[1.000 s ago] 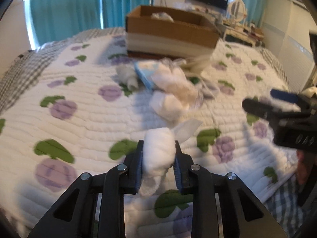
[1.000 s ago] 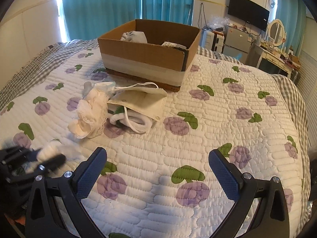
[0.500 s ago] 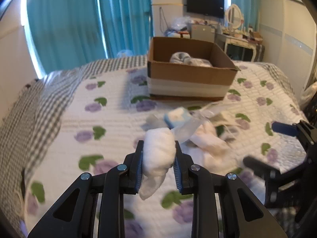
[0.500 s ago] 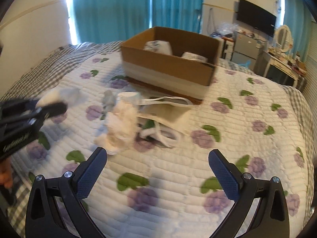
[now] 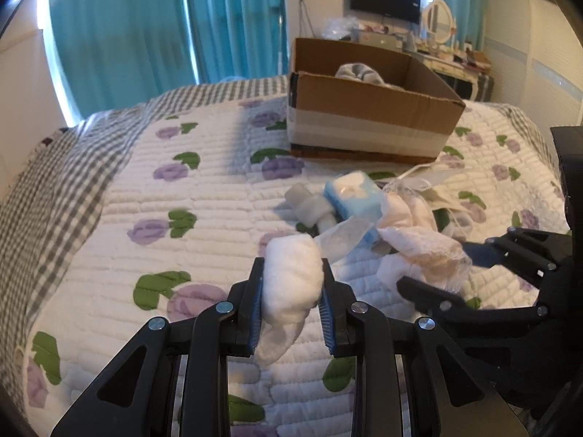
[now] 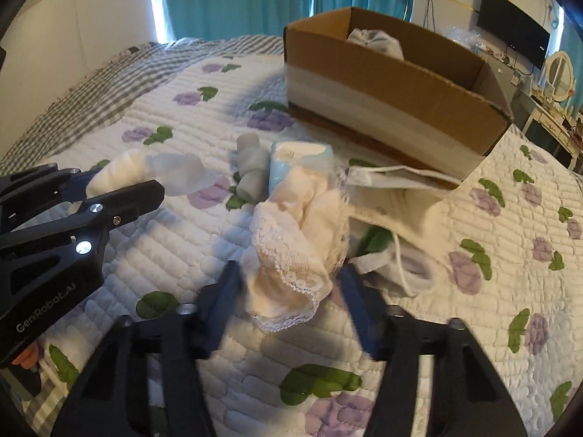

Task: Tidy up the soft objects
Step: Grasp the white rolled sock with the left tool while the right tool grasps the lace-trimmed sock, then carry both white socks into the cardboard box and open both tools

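My left gripper [image 5: 291, 266] is shut on a white rolled cloth [image 5: 291, 287], held just above the quilt; the same gripper [image 6: 120, 182] and roll [image 6: 120, 169] show at the left of the right wrist view. My right gripper [image 6: 289, 276] is low over the heap, its jaws closing around a cream lace-trimmed cloth [image 6: 291, 240] that lies between them. A narrow gap still shows at the left pad. The left wrist view shows that gripper [image 5: 431, 269] from the side, straddling the lace cloth [image 5: 419, 240].
An open cardboard box [image 6: 382, 109] holding a grey bundle stands beyond the heap on the flowered quilt [image 5: 164, 189]. A blue-and-white pack [image 6: 298, 156], a grey roll [image 6: 249, 171] and a cream pouch with straps [image 6: 393, 200] lie by the lace cloth. Furniture lines the far wall.
My right gripper has come forward and down over the heap, and its wide jaws have narrowed around the lace cloth. The left gripper has shifted sideways and still holds the white roll.
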The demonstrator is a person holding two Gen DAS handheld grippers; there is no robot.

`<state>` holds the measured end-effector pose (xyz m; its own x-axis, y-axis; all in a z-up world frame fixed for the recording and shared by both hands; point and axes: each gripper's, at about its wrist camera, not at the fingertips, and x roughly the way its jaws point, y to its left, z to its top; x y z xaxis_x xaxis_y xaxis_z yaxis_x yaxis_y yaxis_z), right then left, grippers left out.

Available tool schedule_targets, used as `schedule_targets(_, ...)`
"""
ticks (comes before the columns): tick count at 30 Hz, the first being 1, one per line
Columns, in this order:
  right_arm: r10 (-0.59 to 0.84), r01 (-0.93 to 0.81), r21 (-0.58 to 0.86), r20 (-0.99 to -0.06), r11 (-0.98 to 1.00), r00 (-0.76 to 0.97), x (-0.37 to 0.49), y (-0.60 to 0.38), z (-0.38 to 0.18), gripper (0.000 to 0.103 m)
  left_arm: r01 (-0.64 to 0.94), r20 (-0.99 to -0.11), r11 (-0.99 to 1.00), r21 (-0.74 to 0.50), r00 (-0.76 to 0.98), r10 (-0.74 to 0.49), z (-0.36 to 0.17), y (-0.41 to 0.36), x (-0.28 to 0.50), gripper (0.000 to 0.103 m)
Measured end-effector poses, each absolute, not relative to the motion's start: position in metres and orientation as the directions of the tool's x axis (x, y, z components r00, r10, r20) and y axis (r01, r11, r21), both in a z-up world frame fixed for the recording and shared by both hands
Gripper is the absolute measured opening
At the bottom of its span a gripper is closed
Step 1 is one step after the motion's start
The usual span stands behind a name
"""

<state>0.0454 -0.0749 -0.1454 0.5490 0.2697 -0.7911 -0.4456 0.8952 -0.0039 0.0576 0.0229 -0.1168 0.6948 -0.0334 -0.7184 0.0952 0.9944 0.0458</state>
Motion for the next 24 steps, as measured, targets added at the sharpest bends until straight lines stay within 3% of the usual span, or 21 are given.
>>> schedule_targets(3,0.278,-0.450,-0.001,-0.785,0.893,0.553,0.043,-0.076,-0.144,0.034,0.095,-0.719,0.995,0.042,0.694,-0.036,-0.118,0.024,0.057,0.026)
schedule_targets(7,0.291,-0.437,0.024,-0.778,0.899,0.556,0.037,-0.083,-0.138,0.029,0.087,-0.712,0.995,0.043,0.701,-0.031,-0.117,0.023,0.053,0.026)
schedule_targets(24,0.375,-0.423,0.097,-0.663,0.901,0.648,-0.009,-0.131,-0.072,0.019,0.076,-0.703,0.997,0.014,0.710,-0.044,-0.088,-0.002,0.022,0.026)
